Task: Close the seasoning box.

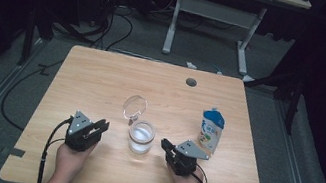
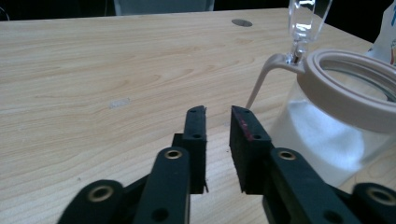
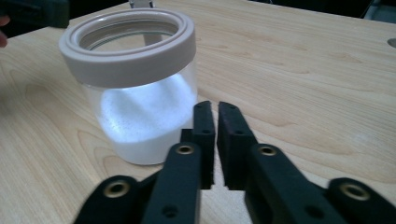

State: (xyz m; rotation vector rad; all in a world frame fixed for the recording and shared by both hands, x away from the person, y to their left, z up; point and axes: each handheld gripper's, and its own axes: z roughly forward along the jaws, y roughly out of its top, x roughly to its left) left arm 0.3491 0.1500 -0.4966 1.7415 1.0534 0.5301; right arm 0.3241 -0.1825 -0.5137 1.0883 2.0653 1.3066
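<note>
A clear glass jar (image 1: pixel 141 137) with a beige rim holds white powder and stands near the table's front, between my two grippers. Its clear lid (image 1: pixel 135 107) is hinged up behind it. My left gripper (image 1: pixel 103 125) sits just left of the jar, jaws a narrow gap apart with nothing between them. In the left gripper view that gripper (image 2: pixel 218 109) points past the jar (image 2: pixel 327 135) and its raised lid (image 2: pixel 303 18). My right gripper (image 1: pixel 165 145) lies just right of the jar, jaws almost together and empty. The right gripper view has the gripper (image 3: pixel 215 105) close beside the jar (image 3: pixel 140 112), not touching it.
A white and blue pouch (image 1: pixel 211 129) stands upright to the right of the jar, beyond my right gripper. A round cable hole (image 1: pixel 191 82) sits near the far edge of the wooden table (image 1: pixel 103 76). A desk frame and cables lie on the floor beyond.
</note>
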